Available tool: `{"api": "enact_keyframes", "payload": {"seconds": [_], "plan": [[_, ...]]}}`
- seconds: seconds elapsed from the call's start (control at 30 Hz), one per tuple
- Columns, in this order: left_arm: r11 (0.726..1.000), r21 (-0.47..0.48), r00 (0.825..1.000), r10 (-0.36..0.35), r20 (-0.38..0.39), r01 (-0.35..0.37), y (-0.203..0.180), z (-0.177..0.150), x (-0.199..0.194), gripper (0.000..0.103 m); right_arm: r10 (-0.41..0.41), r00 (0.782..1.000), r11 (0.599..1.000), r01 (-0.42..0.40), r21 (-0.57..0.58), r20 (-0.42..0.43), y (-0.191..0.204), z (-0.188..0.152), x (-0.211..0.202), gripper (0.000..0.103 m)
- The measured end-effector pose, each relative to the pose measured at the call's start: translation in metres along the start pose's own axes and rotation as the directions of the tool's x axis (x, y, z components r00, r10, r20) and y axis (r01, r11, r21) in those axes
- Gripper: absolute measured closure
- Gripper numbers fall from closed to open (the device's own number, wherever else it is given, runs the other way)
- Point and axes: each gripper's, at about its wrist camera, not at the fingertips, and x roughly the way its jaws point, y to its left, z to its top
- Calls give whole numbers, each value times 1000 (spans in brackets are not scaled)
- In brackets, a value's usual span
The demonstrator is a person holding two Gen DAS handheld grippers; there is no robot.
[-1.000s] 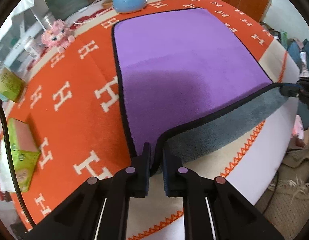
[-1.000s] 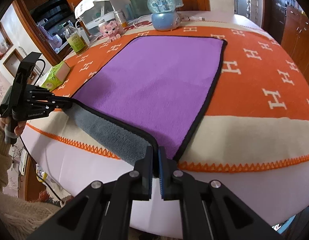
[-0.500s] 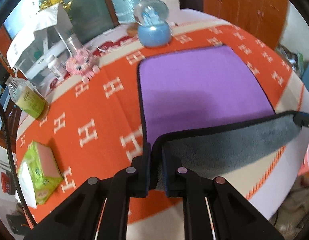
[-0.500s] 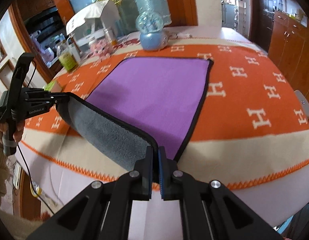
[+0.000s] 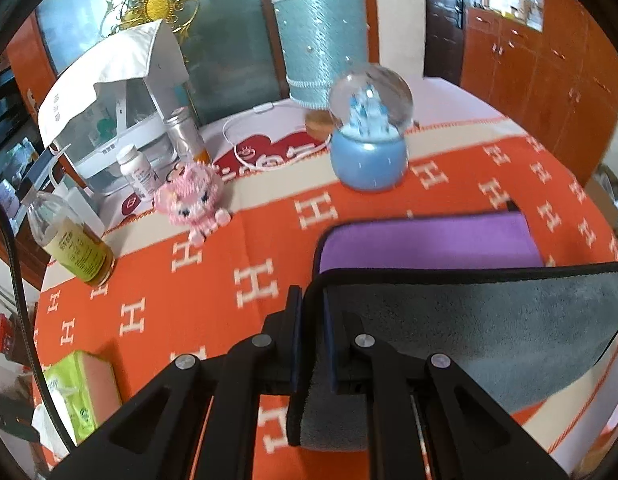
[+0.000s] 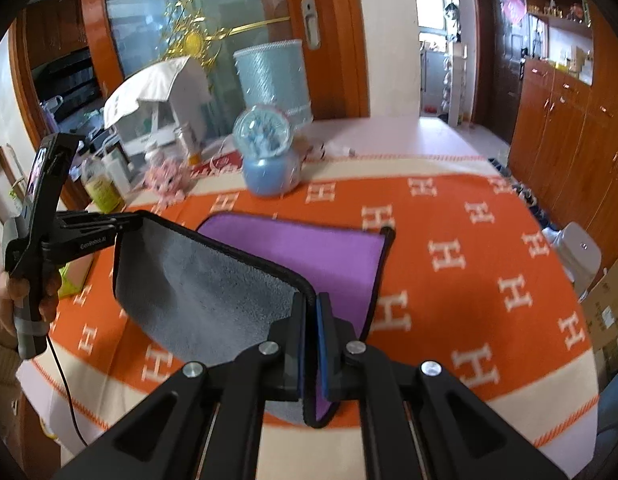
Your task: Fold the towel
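Two tools are in view, each pinching a corner of the towel (image 5: 469, 320). The left tool (image 5: 309, 336) has its fingers pressed together on the black-trimmed corner, with grey pile hanging between and below the pads. The right tool (image 6: 311, 340) is likewise clamped on the opposite near corner; purple shows on one side of its fingers and grey on the other.

Towel position: the near half is lifted off the bench (image 6: 469, 264) and held taut between the two tools, grey underside facing the cameras. The far half lies flat on the orange patterned blanket (image 5: 213, 280), purple face up. In the right wrist view the person's left hand (image 6: 5, 304) grips the handle of the left tool (image 6: 127, 222).

Other items at the far side of the bench: a blue snow globe (image 5: 369, 148) standing just beyond the towel's far edge, a pink plush toy (image 5: 193, 200), a bottle of yellow-green liquid (image 5: 73, 244), and a teal cylindrical container (image 5: 321, 44) behind the globe. A green tissue pack (image 5: 81, 396) lies at the near left edge.
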Motion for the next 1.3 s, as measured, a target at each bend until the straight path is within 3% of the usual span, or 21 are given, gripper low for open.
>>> {"api": "enact_keyframes", "payload": {"seconds": [0.2, 0.43, 0.83, 1.3], "plan": [[999, -31, 1000, 17, 3, -17, -5, 27, 24, 95, -36, 999, 999, 35, 40, 16, -16, 28, 27, 99], [996, -74, 998, 55, -18, -56, -16, 43, 68, 96, -90, 995, 991, 93, 91, -34, -36, 37, 82, 99], [983, -136, 992, 116, -46, -121, -29, 45, 125, 96, -154, 987, 984, 158, 87, -53, -47, 37, 133, 99], [976, -158, 988, 138, -65, -147, -34, 42, 147, 97, -189, 977, 978, 196, 72, -97, -51, 28, 159, 98]]}}
